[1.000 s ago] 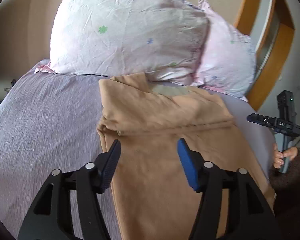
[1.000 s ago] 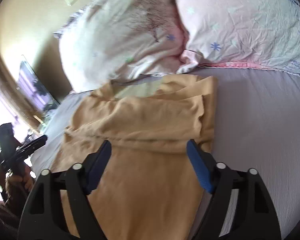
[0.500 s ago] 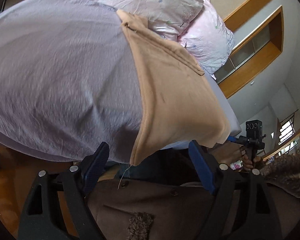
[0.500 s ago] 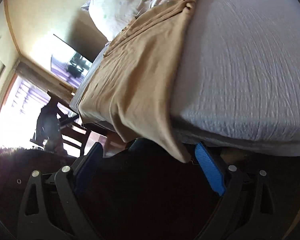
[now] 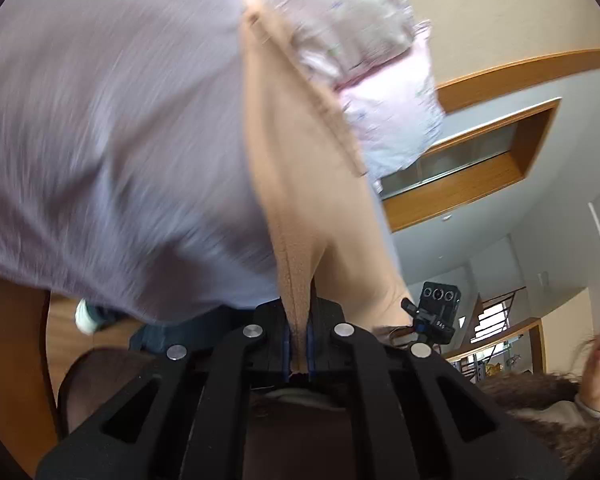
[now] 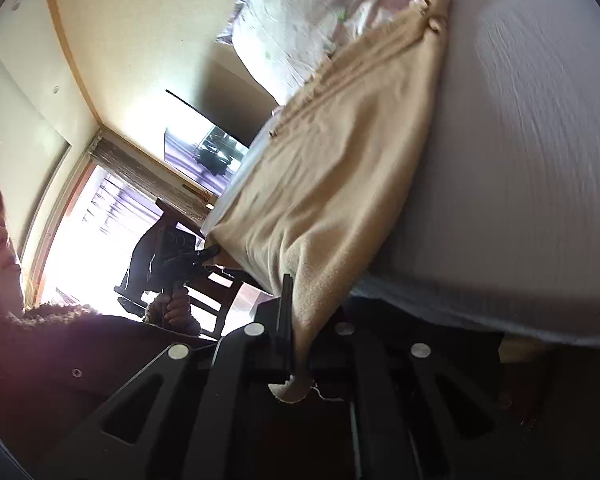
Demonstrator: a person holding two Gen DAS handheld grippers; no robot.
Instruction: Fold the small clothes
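A tan garment (image 5: pixel 300 168) lies along the bed, its near hem hanging over the bed's front edge. My left gripper (image 5: pixel 298 340) is shut on the hem's left corner, with cloth pinched between the blue pads. In the right wrist view the same garment (image 6: pixel 340 168) stretches toward the pillows, and my right gripper (image 6: pixel 296 336) is shut on its right near corner; a bit of cloth pokes out below the fingers. Each gripper shows in the other's view, the right one (image 5: pixel 432 316) and the left one (image 6: pixel 188 256), both at the hem.
The bed has a lilac sheet (image 5: pixel 100 140), also in the right wrist view (image 6: pixel 520 160). Floral pillows (image 5: pixel 380 80) sit at the head. Wooden wall trim (image 5: pixel 480 152) is on the right; a window and chair (image 6: pixel 204 280) are on the left. The person's body is close below.
Both grippers dropped from above the garment to the bed's front edge, then shut on the hem corners. They were open half a second ago.
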